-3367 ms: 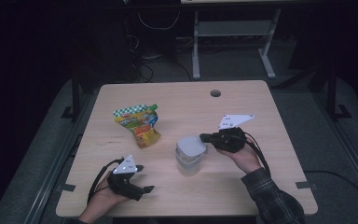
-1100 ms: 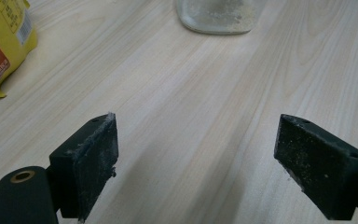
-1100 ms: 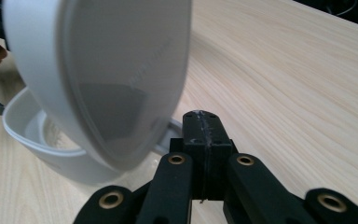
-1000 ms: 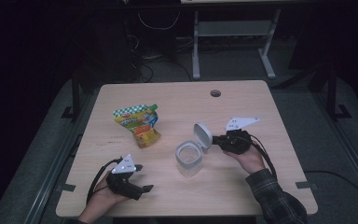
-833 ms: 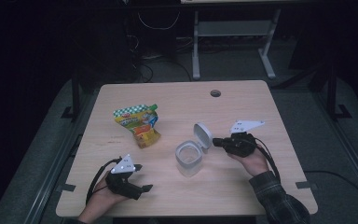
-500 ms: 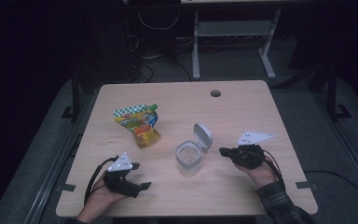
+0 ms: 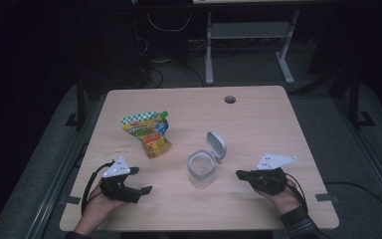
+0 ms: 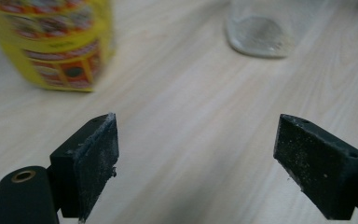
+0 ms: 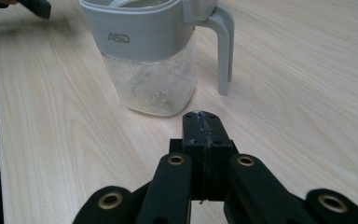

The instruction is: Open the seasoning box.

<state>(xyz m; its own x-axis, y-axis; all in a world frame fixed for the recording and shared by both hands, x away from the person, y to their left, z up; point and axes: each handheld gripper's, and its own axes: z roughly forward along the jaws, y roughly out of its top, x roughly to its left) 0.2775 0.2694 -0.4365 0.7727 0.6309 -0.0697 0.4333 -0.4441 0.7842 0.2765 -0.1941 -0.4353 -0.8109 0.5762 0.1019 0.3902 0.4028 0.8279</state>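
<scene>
A clear glass jar (image 7: 201,170) with a grey collar stands near the table's middle, its grey flip lid (image 7: 216,146) hinged up and open. My right gripper (image 7: 240,175) rests on the table just right of the jar, apart from it and shut on nothing; in the right gripper view its jaws (image 9: 202,126) are pressed together, pointing at the jar (image 9: 144,60). My left gripper (image 7: 140,180) lies at the front left, open and empty. In the left gripper view its pads (image 8: 95,163) stand wide apart over bare wood, with a yellow snack pouch (image 8: 51,42) and the jar (image 8: 265,28) beyond.
The yellow and green pouch (image 7: 146,132) lies flat on the wooden table (image 7: 258,119), left of the jar. A round cable hole (image 7: 230,99) sits near the far edge. Dark floor and a metal stand surround the table.
The jar's lid, closed at first with my right gripper at it, now stands open. My right gripper has drawn back to the right and toward the front edge. The left barely moved.
</scene>
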